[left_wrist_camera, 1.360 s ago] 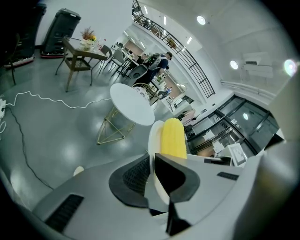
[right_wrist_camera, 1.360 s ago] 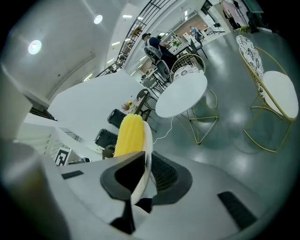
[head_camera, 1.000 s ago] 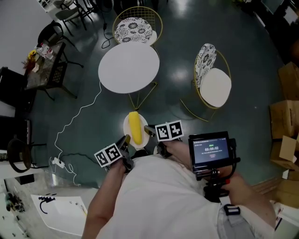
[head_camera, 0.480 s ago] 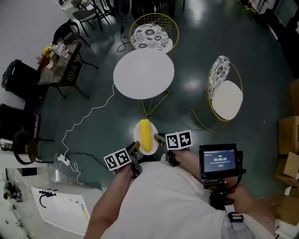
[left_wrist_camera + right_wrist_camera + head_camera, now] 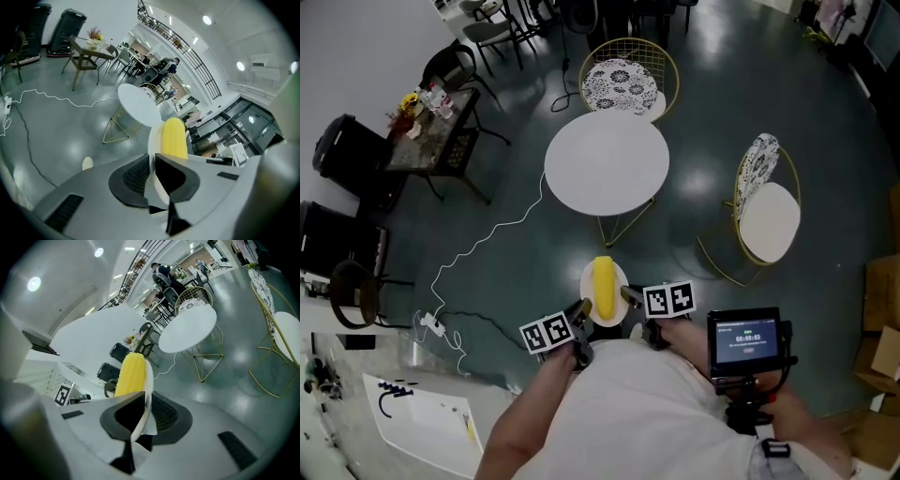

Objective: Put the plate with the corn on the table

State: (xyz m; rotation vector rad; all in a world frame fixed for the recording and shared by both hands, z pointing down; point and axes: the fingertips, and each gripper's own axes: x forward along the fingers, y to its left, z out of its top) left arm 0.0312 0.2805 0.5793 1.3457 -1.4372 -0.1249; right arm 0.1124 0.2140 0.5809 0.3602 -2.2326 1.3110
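Plate [image 5: 586, 284] with the corn [image 5: 603, 286] lying lengthwise on it, cob pointing toward the table [image 5: 607, 164]. The plate is in the air just in front of my body, over bare floor and short of the table, with nothing under it but my two grips. Left gripper [image 5: 152, 165] is clamped on the plate's left rim, with the rim edge sitting between the dark pads. Right gripper [image 5: 142, 403] is pinched the same way on the right rim. Both are narrow on the thin edge and neither is empty. The corn touches neither gripper, as far as I can tell. The round white tabletop ahead looks bare. One wire chair [image 5: 628, 80] is beyond it and a second [image 5: 769, 211] is off to the right. A white cable [image 5: 487, 248] trails across the floor on the left, away from my line. My judgement is that this is the carry step, with the set-down not yet begun. The next move calls for closing the gap to the table with both hands moving as one. The plate must stay level so the cob doesn't roll. Then I lower it flat onto the top and open both sides together.
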